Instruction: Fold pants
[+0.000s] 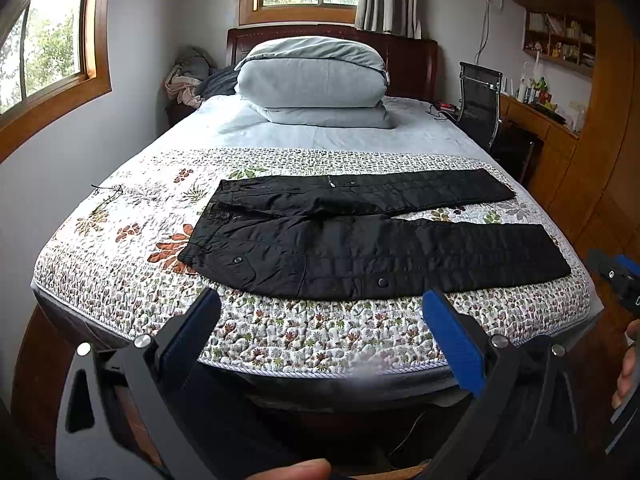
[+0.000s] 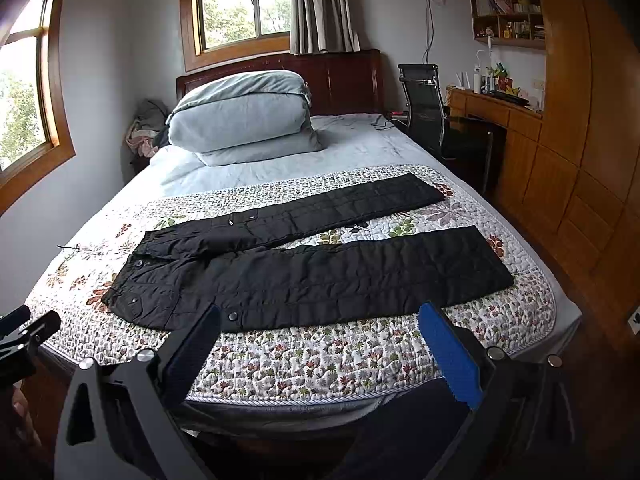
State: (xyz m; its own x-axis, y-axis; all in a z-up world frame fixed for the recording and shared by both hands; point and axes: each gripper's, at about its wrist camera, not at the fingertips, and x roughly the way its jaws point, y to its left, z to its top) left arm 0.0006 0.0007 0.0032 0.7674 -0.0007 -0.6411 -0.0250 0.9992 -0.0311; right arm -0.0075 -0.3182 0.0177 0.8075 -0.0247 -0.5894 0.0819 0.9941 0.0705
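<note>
Two grippers — left gripper [image 1: 320, 312], right gripper [image 2: 320, 328] — jaws spread, empty, short of the black pants [image 1: 360, 248]; slick quilted fabric may slip from a shallow pinch.

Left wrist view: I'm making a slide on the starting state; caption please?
Open left gripper faces black pants laid flat, unfolded, on a floral quilt.

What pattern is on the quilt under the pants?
Floral quilted cover: small flowers and leaves on white, clearest in left wrist view.
</note>
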